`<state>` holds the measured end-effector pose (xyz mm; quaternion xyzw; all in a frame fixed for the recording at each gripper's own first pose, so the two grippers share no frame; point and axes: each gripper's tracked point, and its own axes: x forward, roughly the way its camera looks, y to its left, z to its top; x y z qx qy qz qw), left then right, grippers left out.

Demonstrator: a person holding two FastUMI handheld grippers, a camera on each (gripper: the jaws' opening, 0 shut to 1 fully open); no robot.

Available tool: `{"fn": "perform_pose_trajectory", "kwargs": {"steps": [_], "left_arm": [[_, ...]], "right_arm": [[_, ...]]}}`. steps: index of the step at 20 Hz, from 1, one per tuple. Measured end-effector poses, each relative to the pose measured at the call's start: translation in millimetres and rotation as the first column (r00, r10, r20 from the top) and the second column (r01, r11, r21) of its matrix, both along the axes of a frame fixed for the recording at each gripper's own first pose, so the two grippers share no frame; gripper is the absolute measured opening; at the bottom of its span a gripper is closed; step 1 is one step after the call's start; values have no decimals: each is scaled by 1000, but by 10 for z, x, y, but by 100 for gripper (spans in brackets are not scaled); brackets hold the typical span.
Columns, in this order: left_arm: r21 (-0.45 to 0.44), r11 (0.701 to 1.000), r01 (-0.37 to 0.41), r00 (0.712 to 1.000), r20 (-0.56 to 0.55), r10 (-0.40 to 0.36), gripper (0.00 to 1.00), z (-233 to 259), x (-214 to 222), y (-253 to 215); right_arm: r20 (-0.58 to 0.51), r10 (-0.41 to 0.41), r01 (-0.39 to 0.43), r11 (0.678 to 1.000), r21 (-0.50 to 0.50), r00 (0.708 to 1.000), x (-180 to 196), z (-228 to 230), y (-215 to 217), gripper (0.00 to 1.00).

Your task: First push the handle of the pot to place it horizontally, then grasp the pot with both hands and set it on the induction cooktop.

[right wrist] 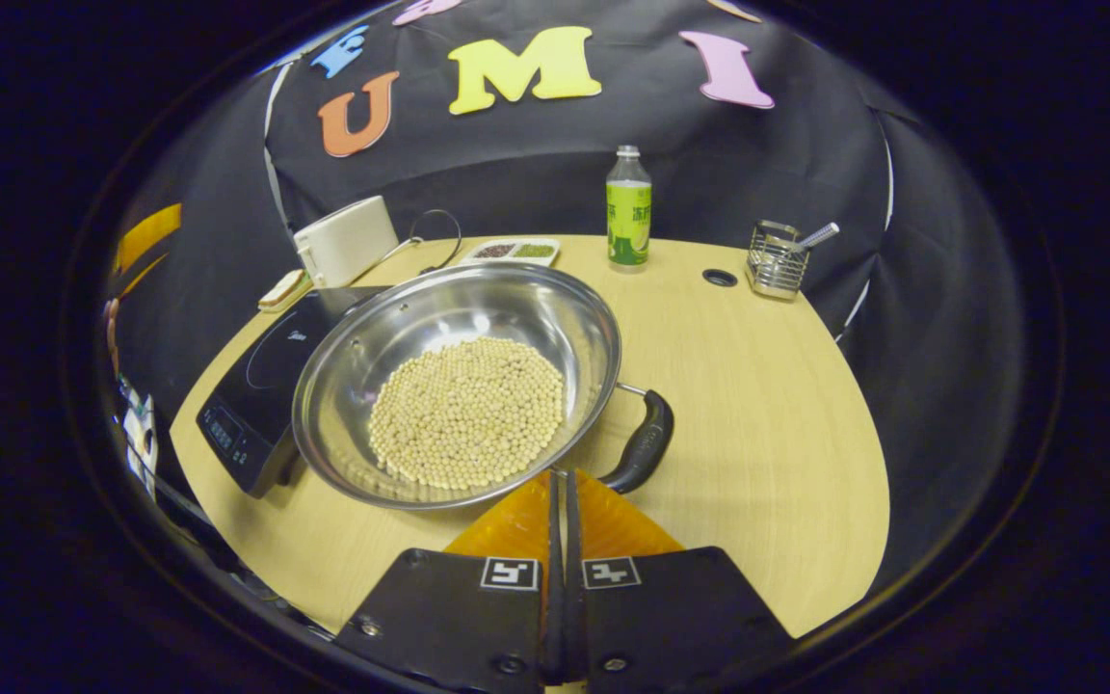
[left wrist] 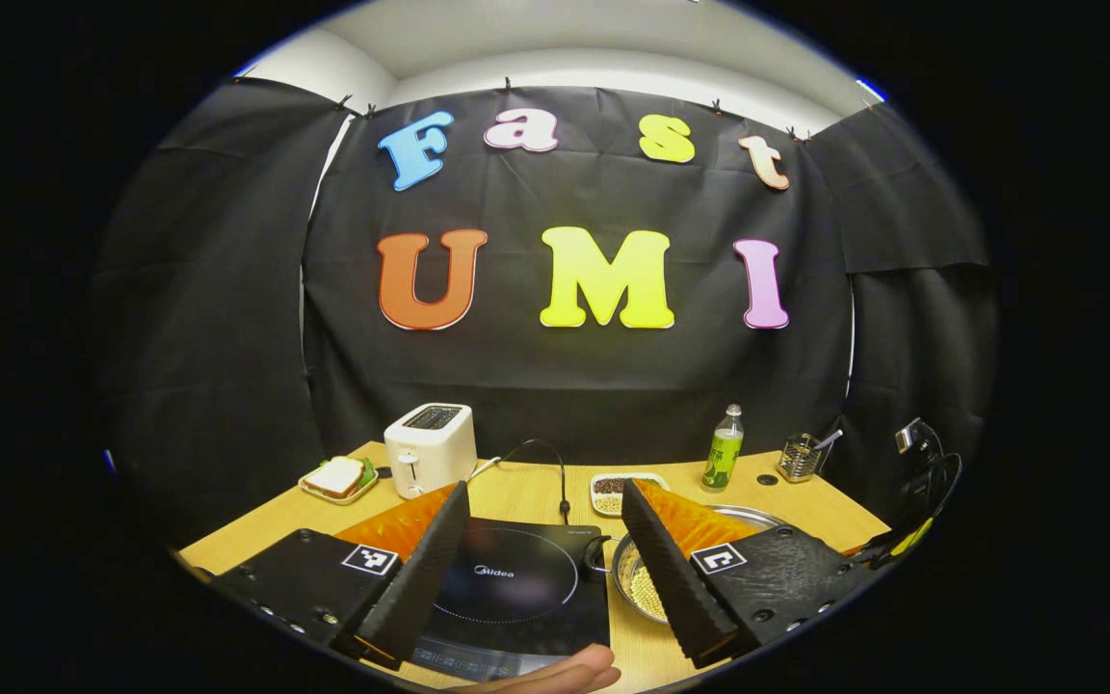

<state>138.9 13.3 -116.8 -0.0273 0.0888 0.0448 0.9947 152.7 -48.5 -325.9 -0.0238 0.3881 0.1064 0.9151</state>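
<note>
A steel pot (right wrist: pixel 478 318) holding pale beans stands on the wooden table (right wrist: pixel 757 424), and its dark handle (right wrist: pixel 642 443) points toward me at the front right. My right gripper (right wrist: pixel 560 474) is shut with nothing in it, its tips right at the pot's near rim, just left of the handle. Whether they touch the pot I cannot tell. The black induction cooktop (right wrist: pixel 266 386) lies to the left of the pot. My left gripper (left wrist: pixel 545 490) stands open above the cooktop (left wrist: pixel 516 578), and its right finger hides part of the pot (left wrist: pixel 637 583).
At the back stand a white toaster (left wrist: pixel 430 448), a plate with a sandwich (left wrist: pixel 338 479), a small tray of grains (left wrist: pixel 618 492), a green bottle (right wrist: pixel 629 207) and a wire utensil holder (right wrist: pixel 777 258). A fingertip of a hand (left wrist: pixel 555 675) shows at the cooktop's front edge.
</note>
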Motion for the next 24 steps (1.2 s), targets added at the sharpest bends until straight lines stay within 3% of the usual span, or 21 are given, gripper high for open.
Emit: {"fn": "perform_pose_trajectory", "kwargs": {"steps": [7,15,24], "left_arm": [[-9,1000,1,999,-33,-1,94,-123,121,-36],[2,1000,20,997,-73,-20,95,-280,184,-152],[-6,999,31,990,-134,-32,95,-488,238,-251]], "right_arm": [[-11,-47,47,999,-2,999,207,-65,-170,0],[-12,-78,78,997,3,997,387,-41,-263,4],[51,-100,100,995,4,994,531,109,-347,4]]}}
